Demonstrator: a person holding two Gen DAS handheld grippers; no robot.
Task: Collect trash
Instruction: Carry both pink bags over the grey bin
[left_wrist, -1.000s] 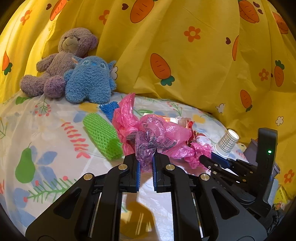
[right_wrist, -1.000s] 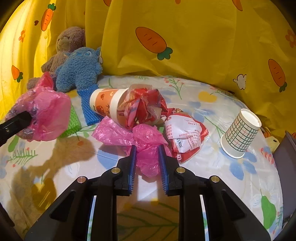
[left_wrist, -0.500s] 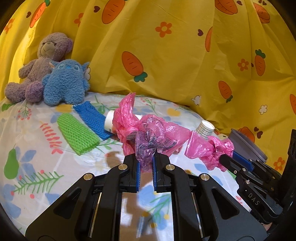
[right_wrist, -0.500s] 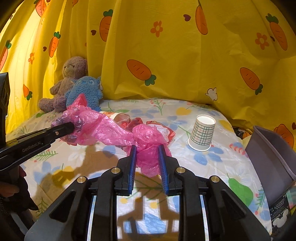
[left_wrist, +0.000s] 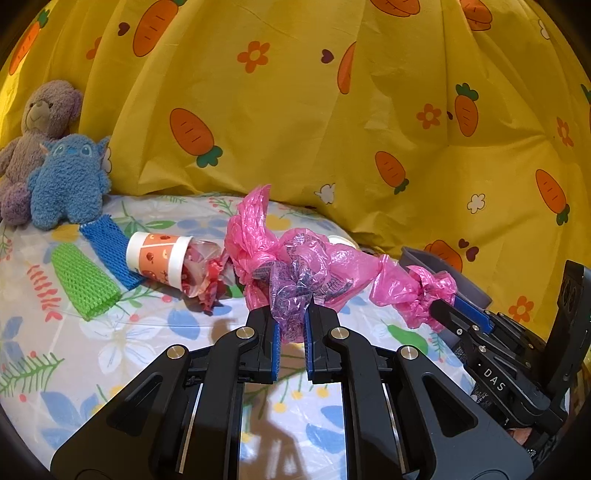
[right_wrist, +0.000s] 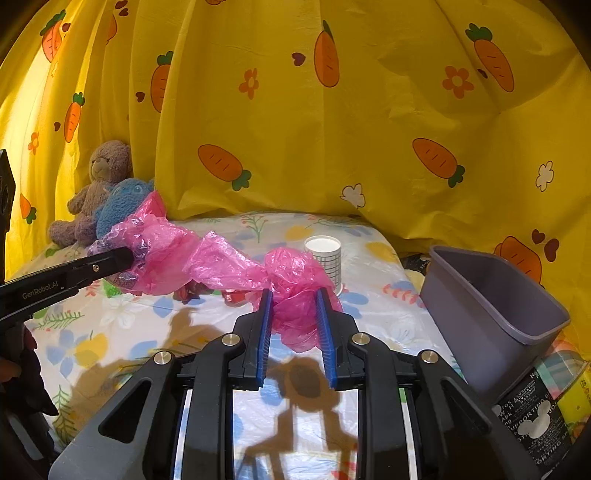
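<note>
Across the left wrist view, the left gripper (left_wrist: 291, 325) is clamping one bunched end of the pink plastic bag (left_wrist: 317, 266), while the right gripper (left_wrist: 448, 312) is pinching the other end at far right. Compared with a second ago, the bag is now hanging clear of the tablecloth (left_wrist: 110, 350), stretched between both tools, and the view is swinging right toward the grey bin (left_wrist: 424, 258). An orange paper cup (left_wrist: 159, 258) is lying on its side at left with crumpled red wrappers (left_wrist: 207, 280) spilling from its mouth, still uncollected.

From the right wrist view, the right gripper (right_wrist: 293, 328) is holding its jaws closed on a wad of the bag (right_wrist: 229, 266), and the left gripper (right_wrist: 122, 258) is gripping the far-left end. The grey bin (right_wrist: 491, 306) is now standing close at right, tilted; its visible interior looks empty. A checked paper cup (right_wrist: 325, 254) is standing upright beyond the bag, its contents not discernible. Judgement: transfer to the bin is under way.
</note>
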